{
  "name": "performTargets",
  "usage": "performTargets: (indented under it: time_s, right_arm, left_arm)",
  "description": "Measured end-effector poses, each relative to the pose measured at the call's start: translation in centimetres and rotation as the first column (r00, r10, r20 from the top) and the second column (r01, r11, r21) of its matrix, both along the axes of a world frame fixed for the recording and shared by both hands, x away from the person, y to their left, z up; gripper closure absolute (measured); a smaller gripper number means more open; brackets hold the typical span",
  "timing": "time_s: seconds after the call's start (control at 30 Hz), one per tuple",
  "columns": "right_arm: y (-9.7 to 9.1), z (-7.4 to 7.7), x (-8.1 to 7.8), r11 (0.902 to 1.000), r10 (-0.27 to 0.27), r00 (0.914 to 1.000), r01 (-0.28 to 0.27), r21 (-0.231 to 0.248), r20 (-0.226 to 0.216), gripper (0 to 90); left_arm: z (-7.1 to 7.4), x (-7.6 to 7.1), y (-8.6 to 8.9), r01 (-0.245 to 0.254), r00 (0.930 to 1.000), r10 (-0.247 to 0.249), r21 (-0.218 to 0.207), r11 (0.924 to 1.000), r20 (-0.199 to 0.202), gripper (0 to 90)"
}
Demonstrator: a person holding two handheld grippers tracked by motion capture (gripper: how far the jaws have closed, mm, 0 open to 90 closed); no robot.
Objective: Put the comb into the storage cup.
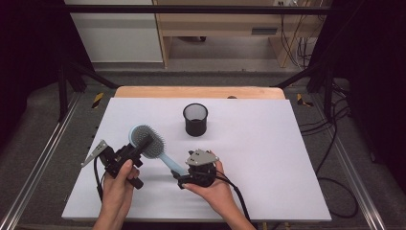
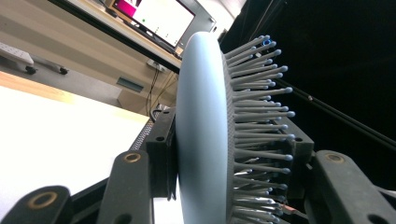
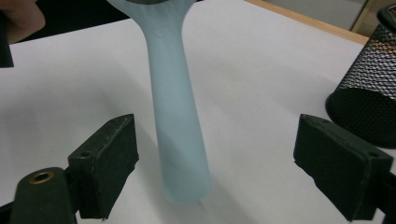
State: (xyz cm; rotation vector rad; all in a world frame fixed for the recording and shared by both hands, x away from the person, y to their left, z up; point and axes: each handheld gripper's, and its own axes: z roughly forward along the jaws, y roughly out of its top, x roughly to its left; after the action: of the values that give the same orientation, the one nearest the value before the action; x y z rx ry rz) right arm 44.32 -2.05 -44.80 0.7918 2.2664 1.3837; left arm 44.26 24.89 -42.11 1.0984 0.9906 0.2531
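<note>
A light blue hairbrush is held at a slant above the white table sheet. My left gripper is shut on its round head. In the left gripper view the head stands on edge between the two black jaws, bristles to the right. My right gripper sits at the handle's lower end. In the right gripper view the handle runs down between the pads, which stand wide apart and clear of it, so my right gripper is open.
A black mesh cup stands upright at the middle back of the sheet, and shows at the right edge of the right gripper view. A wooden table edge runs behind the sheet. Cables trail off the front right.
</note>
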Motion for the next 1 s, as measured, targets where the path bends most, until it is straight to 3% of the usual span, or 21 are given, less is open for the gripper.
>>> performTargets:
  time_s: [0.37, 0.53, 0.83, 1.0]
  right_arm:
    - [-2.3, 0.4, 1.0, 0.9980, -0.012, 0.9984, 0.015, 0.062, -0.055, 8.2]
    - [-3.4, 0.8, 1.2, 0.9974, -0.021, 0.9995, 0.023, 0.068, -0.025, 6.8]
    - [-6.1, 1.2, 1.9, 0.9942, -0.077, 0.9968, 0.078, 0.074, -0.022, 7.0]
    - [-7.2, 1.0, 2.0, 0.9916, -0.127, 0.9917, 0.127, 0.026, 0.016, 7.0]
  left_arm:
    - [0.5, 0.0, 1.2, -0.038, 0.9991, 0.039, -0.027, 0.9989, 0.016, 50.5]
    - [0.8, 0.0, 1.7, -0.053, 0.9980, 0.054, -0.019, 0.9984, 0.032, 50.5]
    - [0.9, 0.0, 2.8, -0.086, 0.9954, 0.087, -0.015, 0.9961, 0.040, 50.5]
    - [1.1, -0.2, 3.3, -0.099, 0.9939, 0.099, -0.014, 0.9950, 0.048, 50.6]
